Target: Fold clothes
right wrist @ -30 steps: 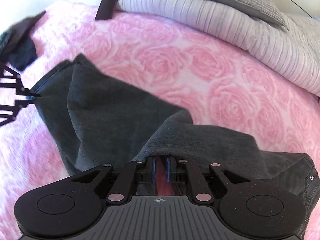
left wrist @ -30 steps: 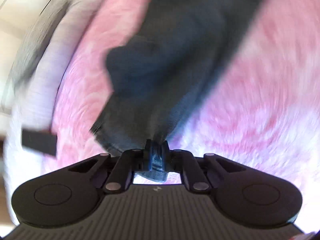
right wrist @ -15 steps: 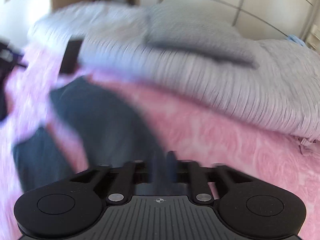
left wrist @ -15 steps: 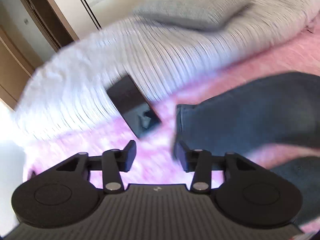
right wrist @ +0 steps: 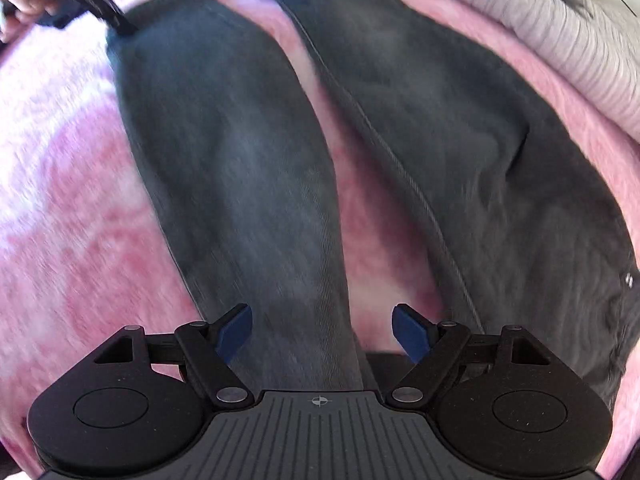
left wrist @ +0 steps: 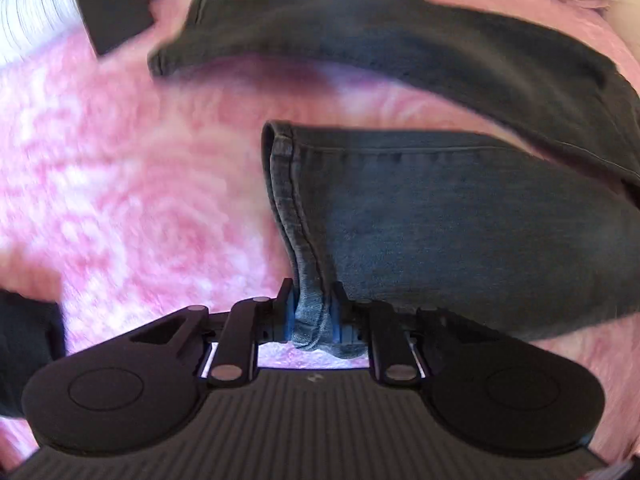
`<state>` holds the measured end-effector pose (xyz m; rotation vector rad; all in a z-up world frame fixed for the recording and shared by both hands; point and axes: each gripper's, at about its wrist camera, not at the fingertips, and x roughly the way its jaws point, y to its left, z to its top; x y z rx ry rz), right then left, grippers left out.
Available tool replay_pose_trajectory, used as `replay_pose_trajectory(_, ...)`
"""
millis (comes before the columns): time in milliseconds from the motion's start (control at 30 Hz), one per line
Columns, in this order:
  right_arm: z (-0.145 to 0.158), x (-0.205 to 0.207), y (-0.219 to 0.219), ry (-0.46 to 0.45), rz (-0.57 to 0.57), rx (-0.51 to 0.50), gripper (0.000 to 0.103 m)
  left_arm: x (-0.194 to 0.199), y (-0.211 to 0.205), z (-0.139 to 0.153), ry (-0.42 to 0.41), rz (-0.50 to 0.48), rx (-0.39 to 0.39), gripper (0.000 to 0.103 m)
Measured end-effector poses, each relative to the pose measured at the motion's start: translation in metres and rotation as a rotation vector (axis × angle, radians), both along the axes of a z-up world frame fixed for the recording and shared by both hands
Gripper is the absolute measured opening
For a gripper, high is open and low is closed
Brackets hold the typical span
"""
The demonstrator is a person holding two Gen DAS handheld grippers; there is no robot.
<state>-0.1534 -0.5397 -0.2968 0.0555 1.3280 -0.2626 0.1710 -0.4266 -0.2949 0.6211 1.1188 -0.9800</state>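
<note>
Dark grey jeans (left wrist: pixel 460 216) lie spread on a pink rose-pattern blanket (left wrist: pixel 120 184). In the left wrist view my left gripper (left wrist: pixel 312 312) is shut on the hem of the near leg; the far leg (left wrist: pixel 400 40) runs across the top. In the right wrist view both legs (right wrist: pixel 240 152) stretch away from me, with pink blanket showing between them. My right gripper (right wrist: pixel 322 330) is open and empty, its blue pads (right wrist: pixel 236 330) spread over the near leg. My left gripper (right wrist: pixel 100 8) shows at the top left, at that leg's hem.
A black flat object (left wrist: pixel 108 4) lies at the far edge of the blanket by a white striped duvet (left wrist: pixel 28 20). The duvet also shows at the right wrist view's top right (right wrist: pixel 560 32). A hand (right wrist: pixel 24 0) holds the left gripper.
My left gripper was open half a second ago and has closed on the leg hem. My right gripper has let go and opened wide. Both views have swung down onto the jeans.
</note>
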Motion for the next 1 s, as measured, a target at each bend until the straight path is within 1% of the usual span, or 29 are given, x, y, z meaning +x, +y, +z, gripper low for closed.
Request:
replay_pose_trajectory(67,0.004,-0.001,0.007,-0.018,0.015,0.004,0.080,-0.005,0.022,0.028,-0.024,0.041,-0.033,0.013)
replay_pose_trajectory(100,0.006,-0.002,0.010,-0.027,0.023,0.005,0.080,-0.009,0.037,0.041,-0.043,0.062,-0.034,0.013)
replay_pose_trajectory(133,0.008,-0.002,0.014,-0.036,0.030,0.007,0.080,-0.012,0.054,0.054,-0.045,0.089,-0.025,0.013)
replay_pose_trajectory(200,0.013,-0.004,0.027,-0.054,0.048,0.011,0.080,-0.019,0.096,0.073,-0.012,0.151,0.010,0.013)
replay_pose_trajectory(300,0.022,-0.010,0.053,-0.082,0.079,0.027,0.080,-0.045,0.160,0.084,0.029,0.222,0.097,0.014)
replay_pose_trajectory(367,0.026,-0.016,0.071,-0.094,0.092,0.035,0.080,-0.067,0.194,0.077,0.069,0.254,0.145,0.014)
replay_pose_trajectory(433,0.028,-0.025,0.085,-0.096,0.075,0.044,0.080,-0.088,0.216,0.062,0.102,0.264,0.194,0.014)
replay_pose_trajectory(500,0.029,-0.036,0.094,-0.083,0.044,0.055,0.080,-0.108,0.228,0.046,0.123,0.260,0.244,0.014)
replay_pose_trajectory(567,0.029,-0.050,0.098,-0.065,0.000,0.063,0.080,-0.126,0.239,0.035,0.137,0.254,0.277,0.014)
replay_pose_trajectory(700,0.026,-0.076,0.092,-0.023,-0.093,0.063,0.080,-0.148,0.254,0.028,0.145,0.234,0.320,0.015)
replay_pose_trajectory(767,0.027,-0.086,0.084,-0.024,-0.122,0.049,0.080,-0.152,0.256,0.028,0.123,0.252,0.330,0.016)
replay_pose_trajectory(800,0.029,-0.092,0.080,-0.027,-0.136,0.043,0.080,-0.152,0.256,0.029,0.099,0.262,0.341,0.019)
replay_pose_trajectory(833,0.031,-0.097,0.077,-0.033,-0.148,0.036,0.080,-0.152,0.255,0.032,0.054,0.271,0.362,0.021)
replay_pose_trajectory(900,0.037,-0.106,0.068,-0.052,-0.170,0.022,0.080,-0.152,0.252,0.039,-0.041,0.290,0.406,0.021)
replay_pose_trajectory(967,0.042,-0.116,0.057,-0.065,-0.190,0.007,0.080,-0.149,0.248,0.048,-0.118,0.317,0.404,0.020)
replay_pose_trajectory(1000,0.043,-0.121,0.051,-0.069,-0.199,-0.001,0.080,-0.149,0.244,0.055,-0.136,0.330,0.384,0.020)
